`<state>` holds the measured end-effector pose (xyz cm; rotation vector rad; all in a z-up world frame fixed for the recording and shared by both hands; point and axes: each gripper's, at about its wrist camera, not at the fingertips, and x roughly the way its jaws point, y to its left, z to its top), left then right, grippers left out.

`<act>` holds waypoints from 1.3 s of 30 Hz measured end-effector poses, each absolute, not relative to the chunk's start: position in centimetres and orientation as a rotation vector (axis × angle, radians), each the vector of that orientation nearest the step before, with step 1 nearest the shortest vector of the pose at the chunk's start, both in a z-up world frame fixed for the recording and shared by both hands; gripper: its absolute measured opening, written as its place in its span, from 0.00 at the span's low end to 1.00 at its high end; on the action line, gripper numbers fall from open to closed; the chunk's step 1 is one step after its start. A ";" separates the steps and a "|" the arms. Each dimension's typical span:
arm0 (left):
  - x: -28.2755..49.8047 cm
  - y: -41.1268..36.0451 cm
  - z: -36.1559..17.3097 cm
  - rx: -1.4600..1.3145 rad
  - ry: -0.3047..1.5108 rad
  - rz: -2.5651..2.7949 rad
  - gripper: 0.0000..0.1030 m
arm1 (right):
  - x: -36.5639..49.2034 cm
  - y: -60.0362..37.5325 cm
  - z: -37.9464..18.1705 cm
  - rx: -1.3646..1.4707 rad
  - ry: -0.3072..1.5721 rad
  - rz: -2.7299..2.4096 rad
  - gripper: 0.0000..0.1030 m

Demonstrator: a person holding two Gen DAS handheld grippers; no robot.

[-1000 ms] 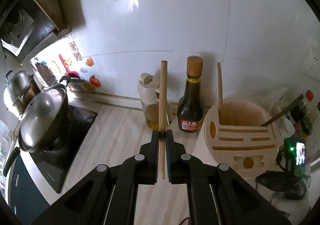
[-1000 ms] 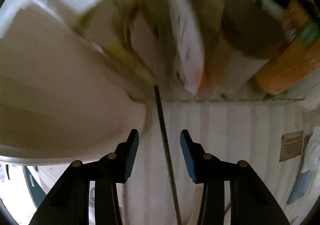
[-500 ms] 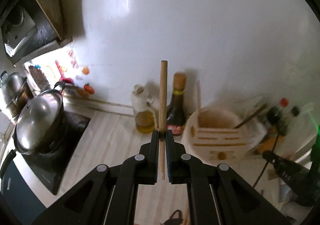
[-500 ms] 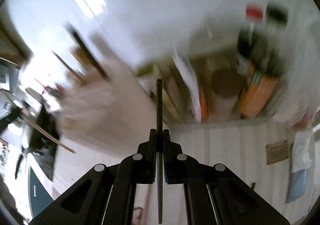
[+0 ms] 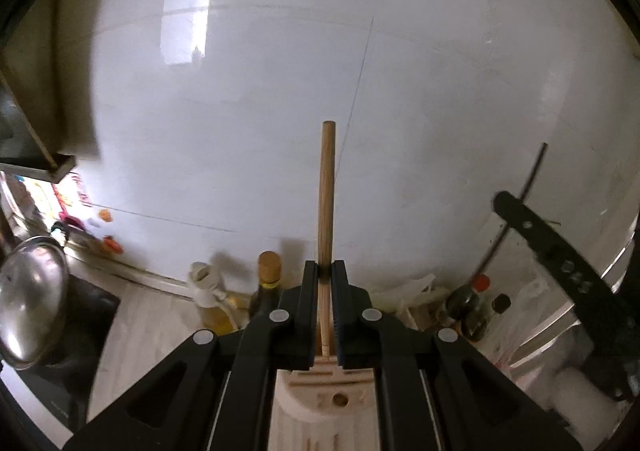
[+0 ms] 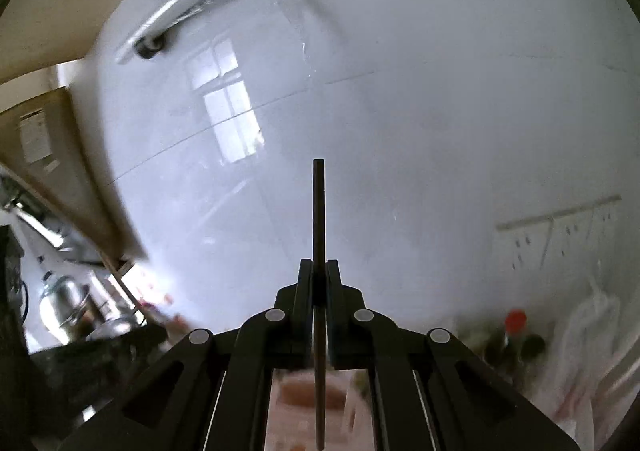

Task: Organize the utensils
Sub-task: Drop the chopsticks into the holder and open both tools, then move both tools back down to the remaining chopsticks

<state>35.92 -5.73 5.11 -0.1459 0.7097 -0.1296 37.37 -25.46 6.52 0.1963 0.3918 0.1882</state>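
Both jaws are clamped: left gripper [image 5: 325, 283] on a wooden stick [image 5: 326, 195], right gripper [image 6: 319, 279] on a dark stick [image 6: 319, 219]. Next, probably lower each into the slotted holder [image 5: 328, 387].

Pale striped countertop [image 5: 144, 315] running along the white wall.
On it stand a light wooden utensil holder [image 5: 332, 399], an oil jug [image 5: 210, 299] and a dark cork-topped bottle [image 5: 266, 283] side by side, red-capped bottles [image 5: 478, 303] near plastic bags, and a black cooktop [image 5: 86, 315] carrying a steel-lidded pot [image 5: 32, 311].

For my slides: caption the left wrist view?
Left gripper holds wooden chopstick upright above slotted utensil holder.
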 end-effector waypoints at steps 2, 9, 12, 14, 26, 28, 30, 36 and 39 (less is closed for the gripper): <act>37.7 -5.8 4.2 -0.152 0.734 -0.133 0.04 | 39.7 -25.4 5.6 0.208 0.393 0.179 0.05; 42.2 -5.5 -0.2 -0.130 0.828 -0.135 0.04 | 43.9 -24.1 1.0 0.184 0.406 0.169 0.05; 42.7 -5.2 -1.1 -0.137 0.855 -0.148 0.04 | 44.6 -23.5 -0.5 0.162 0.441 0.176 0.05; 42.3 -5.4 -0.9 -0.138 0.858 -0.159 0.08 | 44.7 -23.4 -1.0 0.155 0.467 0.187 0.05; 37.7 -3.5 2.3 -0.095 0.737 -0.048 1.00 | 41.1 -25.7 -0.6 0.182 0.545 0.124 0.55; 36.2 -3.3 2.1 -0.072 0.718 -0.018 1.00 | 39.9 -26.5 -0.3 0.183 0.560 0.096 0.73; 34.9 -2.9 1.3 -0.056 0.722 0.006 1.00 | 38.4 -27.3 -0.3 0.193 0.571 0.085 0.84; 30.5 -3.0 -3.2 -0.033 0.802 0.023 1.00 | 32.1 -29.8 -3.4 0.182 0.613 -0.022 1.00; 29.3 -3.7 -7.1 -0.008 0.900 -0.007 1.00 | 29.8 -31.0 -5.8 0.192 0.666 -0.056 1.00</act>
